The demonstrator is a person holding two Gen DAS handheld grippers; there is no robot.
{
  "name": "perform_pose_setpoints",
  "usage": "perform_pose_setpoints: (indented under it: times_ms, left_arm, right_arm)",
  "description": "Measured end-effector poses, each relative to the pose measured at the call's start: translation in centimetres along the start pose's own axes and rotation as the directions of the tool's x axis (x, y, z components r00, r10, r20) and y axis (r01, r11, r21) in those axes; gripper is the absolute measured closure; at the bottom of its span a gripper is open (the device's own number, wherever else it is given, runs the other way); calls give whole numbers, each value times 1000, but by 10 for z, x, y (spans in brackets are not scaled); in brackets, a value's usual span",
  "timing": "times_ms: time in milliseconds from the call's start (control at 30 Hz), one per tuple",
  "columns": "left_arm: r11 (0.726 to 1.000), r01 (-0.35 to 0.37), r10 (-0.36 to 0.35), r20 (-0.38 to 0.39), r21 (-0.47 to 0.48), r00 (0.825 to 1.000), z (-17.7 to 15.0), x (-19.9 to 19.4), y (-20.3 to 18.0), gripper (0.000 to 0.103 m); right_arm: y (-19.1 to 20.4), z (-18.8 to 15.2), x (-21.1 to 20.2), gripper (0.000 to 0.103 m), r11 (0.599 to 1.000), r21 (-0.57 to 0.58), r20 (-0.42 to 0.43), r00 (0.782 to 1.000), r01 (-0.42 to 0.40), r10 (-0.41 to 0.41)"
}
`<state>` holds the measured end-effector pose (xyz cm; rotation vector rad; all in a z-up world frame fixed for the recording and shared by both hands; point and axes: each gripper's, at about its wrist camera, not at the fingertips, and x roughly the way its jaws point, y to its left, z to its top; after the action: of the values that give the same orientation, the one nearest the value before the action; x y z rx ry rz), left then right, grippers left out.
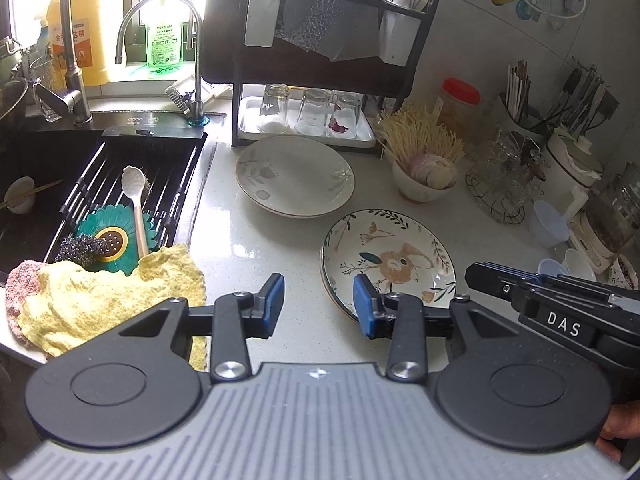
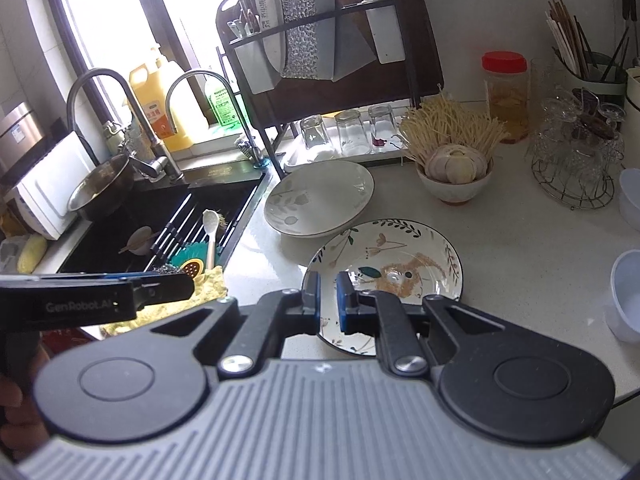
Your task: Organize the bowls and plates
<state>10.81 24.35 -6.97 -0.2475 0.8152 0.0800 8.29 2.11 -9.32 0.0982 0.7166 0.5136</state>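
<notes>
A flowered plate (image 1: 394, 258) lies on the white counter, and also shows in the right wrist view (image 2: 394, 264). A pale leaf-patterned plate (image 1: 294, 174) sits behind it, nearer the rack (image 2: 320, 196). My left gripper (image 1: 319, 306) is open and empty over the counter, its right finger at the flowered plate's near-left rim. My right gripper (image 2: 328, 298) has its jaws nearly closed over the flowered plate's near-left rim; whether they clamp the rim I cannot tell. A white bowl (image 1: 422, 184) holding garlic and noodles stands right of the pale plate.
A black sink (image 1: 48, 184) with a drying rack, a spoon (image 1: 136, 204) and a yellow cloth (image 1: 112, 296) lies at the left. A dish rack with upturned glasses (image 1: 312, 112) stands behind. Glassware, jars and small bowls (image 2: 628, 296) crowd the right.
</notes>
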Motion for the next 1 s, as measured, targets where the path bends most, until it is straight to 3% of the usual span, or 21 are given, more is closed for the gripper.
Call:
perform_pose_setpoints:
  times_ms: [433, 733, 800, 833, 900, 1000]
  left_arm:
    - [1000, 5, -5, -36, -17, 999, 39, 44, 30, 57]
    - [997, 1, -4, -49, -80, 999, 70, 80, 48, 51]
    - [995, 6, -11, -53, -97, 999, 75, 89, 52, 51]
    - [994, 6, -12, -59, -108, 998, 78, 95, 54, 51]
    - [993, 2, -10, -68, -120, 998, 83, 106, 56, 51]
    - [990, -3, -8, -78, -140, 997, 92, 121, 61, 51]
  right_arm:
    - [-3, 37, 47, 91, 1000, 5, -15, 1000, 0, 0]
    - [-15, 71, 84, 91, 1000, 18, -33, 999, 15, -14]
    - [-18, 77, 95, 84, 999, 3, -48, 998, 40, -40]
    - [-20, 79, 99, 67, 999, -6, -49, 998, 46, -46]
    - [-24, 83, 107, 51, 999, -3, -48, 998, 46, -46]
    - [-26, 89, 120, 51, 999, -23, -56, 997, 48, -50]
